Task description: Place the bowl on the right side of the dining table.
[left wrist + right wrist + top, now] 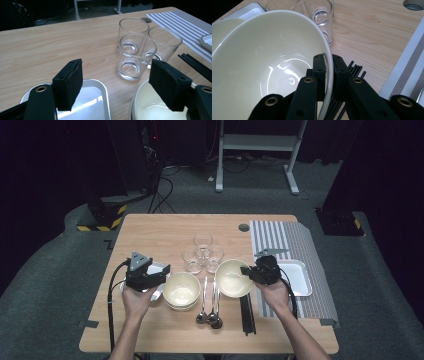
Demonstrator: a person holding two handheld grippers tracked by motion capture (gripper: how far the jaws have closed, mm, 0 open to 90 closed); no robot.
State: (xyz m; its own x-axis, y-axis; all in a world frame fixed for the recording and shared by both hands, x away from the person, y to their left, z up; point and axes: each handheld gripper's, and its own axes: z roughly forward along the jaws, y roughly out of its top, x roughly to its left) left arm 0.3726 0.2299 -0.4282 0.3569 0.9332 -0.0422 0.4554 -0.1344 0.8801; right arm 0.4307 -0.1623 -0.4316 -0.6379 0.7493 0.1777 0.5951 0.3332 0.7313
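Right gripper view: hand-held gripper [329, 75] pinches bowl [269, 57] rim.

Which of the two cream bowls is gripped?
The right-hand bowl, tilted, its rim pinched by the right gripper. The other bowl sits flat by the open left gripper, untouched.

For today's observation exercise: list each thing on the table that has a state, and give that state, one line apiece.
Right gripper: shut on the tilted bowl's rim.
Tilted bowl: held, lifted on one side, empty.
Left gripper: open, holding nothing.
Other bowl: upright, empty.
Three glasses: upright, empty, clustered.
Spoons: lying flat, side by side.
Chopsticks: lying flat, bundled.
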